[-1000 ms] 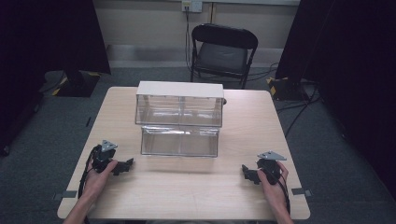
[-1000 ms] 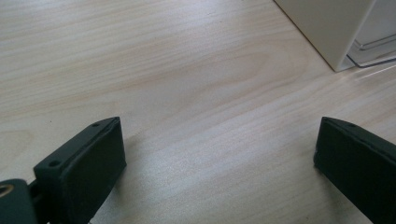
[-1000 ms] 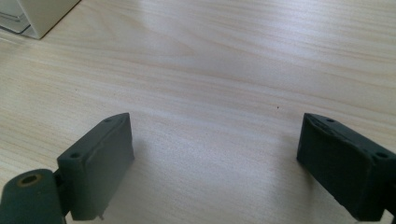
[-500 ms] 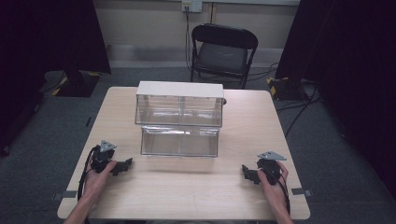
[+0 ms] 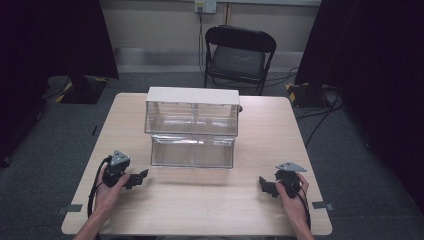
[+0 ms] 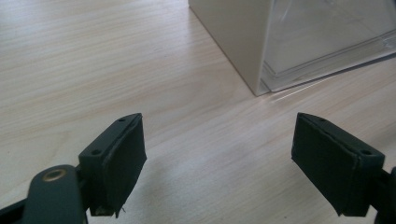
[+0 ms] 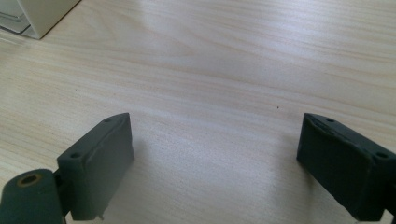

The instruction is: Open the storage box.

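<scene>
Little has shifted since the earlier frames: both grippers rest where they were at the near corners of the worktop, the left hand only marginally resettled.

Item 1, worktop (image 5: 270, 125): pale wood-grain surface, square, standing on grey carpet.

Item 2, clear plastic boxes (image 5: 192, 132): two transparent units at the worktop's middle, the taller rear one with a white top, the lower one directly in front of it and touching. In the left gripper view a beige side wall and clear front corner (image 6: 261, 42) sit ahead of the jaws, apart from them.

Item 3, left gripper (image 5: 136, 178): held in the left hand (image 5: 107, 186) near the front-left corner, pointing toward the boxes; jaws spread wide, nothing between them but bare wood.

Item 4, right gripper (image 5: 265, 186): held in the right hand (image 5: 292, 192) near the front-right corner, pointing inward; jaws likewise spread wide and empty. A box corner shows at the upper left of the right gripper view (image 7: 39, 14), well apart.

Item 5, black folding chair (image 5: 239, 55): beyond the far edge.
</scene>
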`<move>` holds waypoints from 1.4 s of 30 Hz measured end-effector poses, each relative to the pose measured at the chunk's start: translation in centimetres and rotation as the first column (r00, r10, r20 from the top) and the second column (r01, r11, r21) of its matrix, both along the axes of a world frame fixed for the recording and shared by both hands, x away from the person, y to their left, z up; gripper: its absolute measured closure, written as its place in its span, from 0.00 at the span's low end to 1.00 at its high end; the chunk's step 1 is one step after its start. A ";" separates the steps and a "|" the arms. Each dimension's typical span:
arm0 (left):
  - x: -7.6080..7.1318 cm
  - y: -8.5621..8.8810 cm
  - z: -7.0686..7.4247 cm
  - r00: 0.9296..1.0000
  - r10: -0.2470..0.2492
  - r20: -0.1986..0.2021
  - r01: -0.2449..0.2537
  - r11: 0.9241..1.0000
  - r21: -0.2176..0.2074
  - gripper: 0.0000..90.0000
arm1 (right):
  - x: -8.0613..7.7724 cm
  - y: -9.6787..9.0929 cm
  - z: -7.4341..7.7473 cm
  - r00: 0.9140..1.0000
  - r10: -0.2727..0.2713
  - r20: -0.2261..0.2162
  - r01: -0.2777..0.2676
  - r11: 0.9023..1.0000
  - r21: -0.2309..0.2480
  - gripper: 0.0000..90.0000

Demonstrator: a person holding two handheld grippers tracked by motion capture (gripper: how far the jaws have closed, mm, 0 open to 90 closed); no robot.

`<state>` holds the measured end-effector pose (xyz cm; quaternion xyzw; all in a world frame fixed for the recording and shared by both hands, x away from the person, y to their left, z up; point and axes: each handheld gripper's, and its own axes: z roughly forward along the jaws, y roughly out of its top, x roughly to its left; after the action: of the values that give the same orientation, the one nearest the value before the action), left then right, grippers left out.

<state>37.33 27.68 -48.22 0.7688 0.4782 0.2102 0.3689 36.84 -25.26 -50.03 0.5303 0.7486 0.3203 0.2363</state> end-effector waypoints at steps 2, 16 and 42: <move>0.0 -0.1 0.1 1.000 -0.004 0.001 0.004 1.000 -0.006 0.19 | 0.0 0.0 0.0 1.000 0.000 0.000 0.000 1.000 0.000 0.11; -0.4 -1.5 1.2 0.997 -0.060 0.042 0.061 0.998 -0.025 0.19 | 0.0 0.0 0.0 1.000 0.000 0.000 0.000 1.000 0.000 0.11; 0.3 -3.4 1.8 0.987 -0.149 0.054 0.153 0.984 -0.089 0.21 | 0.0 0.0 0.0 1.000 0.000 0.000 0.000 1.000 0.000 0.11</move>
<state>37.58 24.26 -46.46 0.7797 0.4190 0.1769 0.4303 36.84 -25.26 -50.03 0.5303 0.7486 0.3204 0.2362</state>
